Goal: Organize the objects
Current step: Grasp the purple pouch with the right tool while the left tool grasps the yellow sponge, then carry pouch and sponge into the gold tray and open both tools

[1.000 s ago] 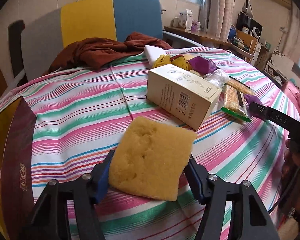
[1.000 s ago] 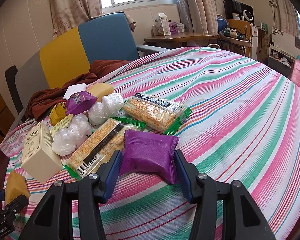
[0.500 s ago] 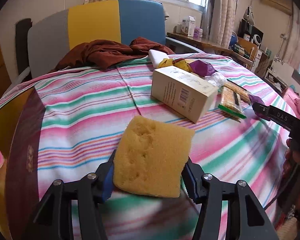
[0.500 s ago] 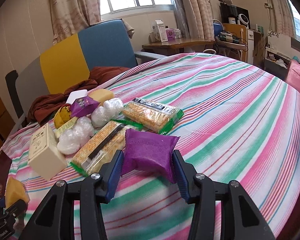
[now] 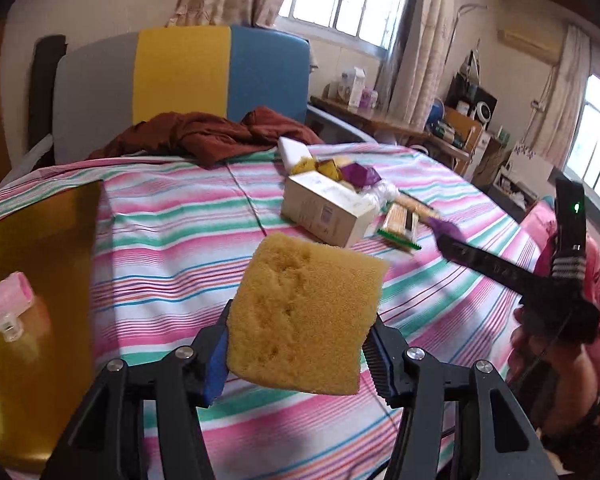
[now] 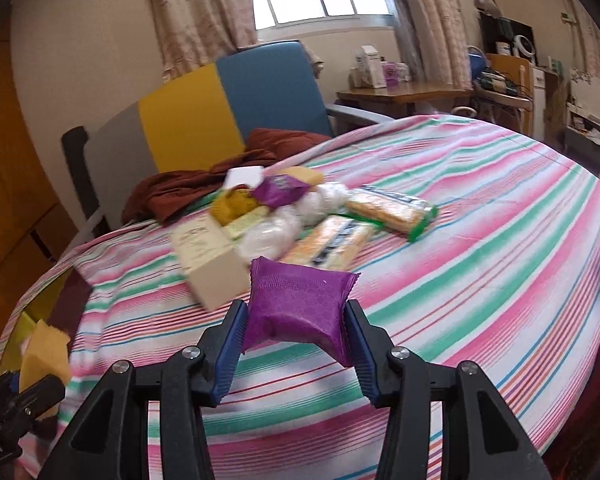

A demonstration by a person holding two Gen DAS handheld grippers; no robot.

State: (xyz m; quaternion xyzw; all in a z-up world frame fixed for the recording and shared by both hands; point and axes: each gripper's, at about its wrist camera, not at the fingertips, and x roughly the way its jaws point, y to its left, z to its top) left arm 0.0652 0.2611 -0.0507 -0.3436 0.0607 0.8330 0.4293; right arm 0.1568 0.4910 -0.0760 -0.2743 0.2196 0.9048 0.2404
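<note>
On the striped tabletop [image 6: 480, 240] most of the sorting remains undone. Lying together near the far edge are a cream carton [image 6: 210, 260], two cracker packs [image 6: 392, 210], clear plastic bundles [image 6: 296, 216], a second purple pouch [image 6: 280, 190], a white block [image 6: 244, 176] and some yellow items.

Two articles are lifted clear of the cloth. The left hand-held gripper [image 5: 300, 344] holds a yellow sponge [image 5: 304, 316], its blue pads pressed into both sides. The right hand-held gripper [image 6: 294, 332] clamps a purple packet [image 6: 298, 304] in the same manner.

A yellow container [image 5: 40, 232] stands at the left edge of the tabletop (a pink clip and something yellow show inside it; the rest of its contents cannot be made out). Judgement: it is the likely destination, both held items are in transit, and the task is at an early stage.
</note>
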